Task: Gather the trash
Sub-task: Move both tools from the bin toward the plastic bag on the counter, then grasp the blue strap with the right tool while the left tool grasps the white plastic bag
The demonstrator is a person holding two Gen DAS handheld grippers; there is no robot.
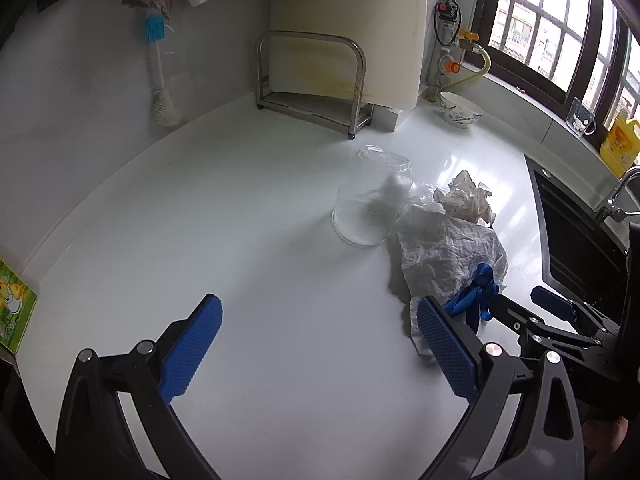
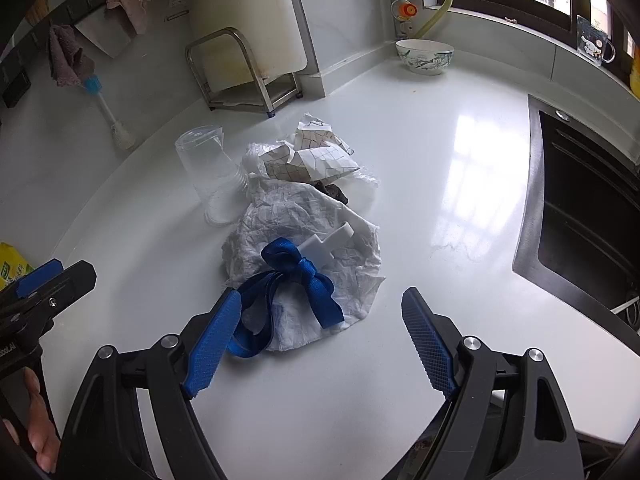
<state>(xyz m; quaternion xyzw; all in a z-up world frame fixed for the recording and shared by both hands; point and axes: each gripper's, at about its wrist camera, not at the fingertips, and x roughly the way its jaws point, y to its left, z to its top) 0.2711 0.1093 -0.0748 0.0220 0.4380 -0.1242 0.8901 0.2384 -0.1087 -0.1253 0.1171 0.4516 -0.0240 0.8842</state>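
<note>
A pile of trash lies on the white counter (image 2: 420,184): a crumpled white paper (image 2: 304,216) (image 1: 444,256), a blue ribbon (image 2: 304,280) (image 1: 476,292) on top of it, a white plastic piece (image 2: 328,240), a crumpled grid-printed wrapper (image 2: 312,156) (image 1: 468,196), a dark lump (image 2: 334,192) and a clear plastic cup (image 2: 212,172) (image 1: 372,200) on its side. My right gripper (image 2: 320,332) is open, just before the ribbon. My left gripper (image 1: 320,344) is open and empty, left of the pile; it also shows in the right wrist view (image 2: 40,280).
A black sink (image 2: 592,208) is at the right. A metal rack (image 1: 312,80) with a white board, a patterned bowl (image 2: 424,56), a hanging brush (image 1: 160,80) and a mug (image 2: 594,46) stand at the back. A green-yellow pack (image 1: 12,308) lies at the left edge.
</note>
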